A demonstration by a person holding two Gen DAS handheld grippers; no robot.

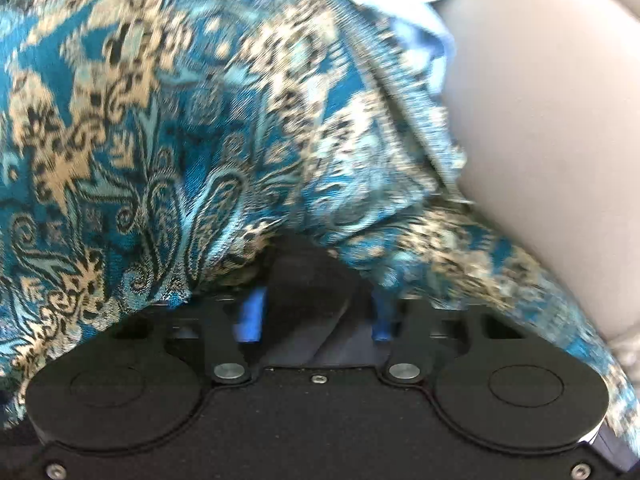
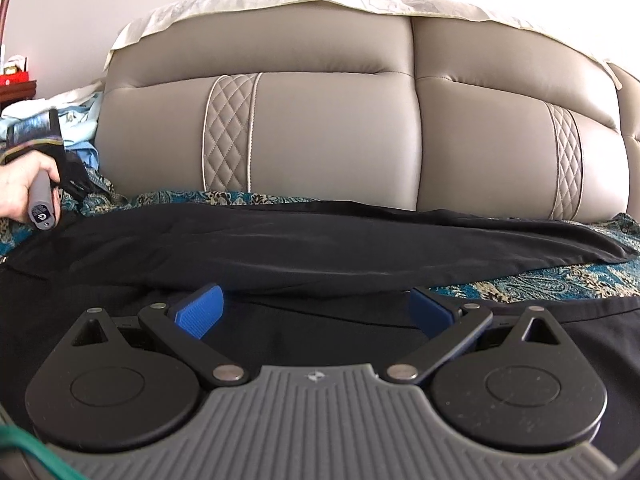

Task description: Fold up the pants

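Crosswise, black pants [image 2: 320, 240] stretch left-right; right gripper [image 2: 316, 312] gapes, left gripper's [image 1: 316, 312] state unclear.

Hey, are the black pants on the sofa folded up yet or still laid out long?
Still laid out long: the black pants stretch nearly across the whole right wrist view over the patterned blue throw, though one lengthwise layer seems to overlap another.

The left gripper [image 1: 316, 314] is pointing steeply down, with its jaws partly closed and pinching the black pants [image 1: 310, 280]. The bare left hand [image 2: 18, 192] is gripping its handle. The right gripper [image 2: 316, 308] is tilting slightly down, holding its jaws wide apart.
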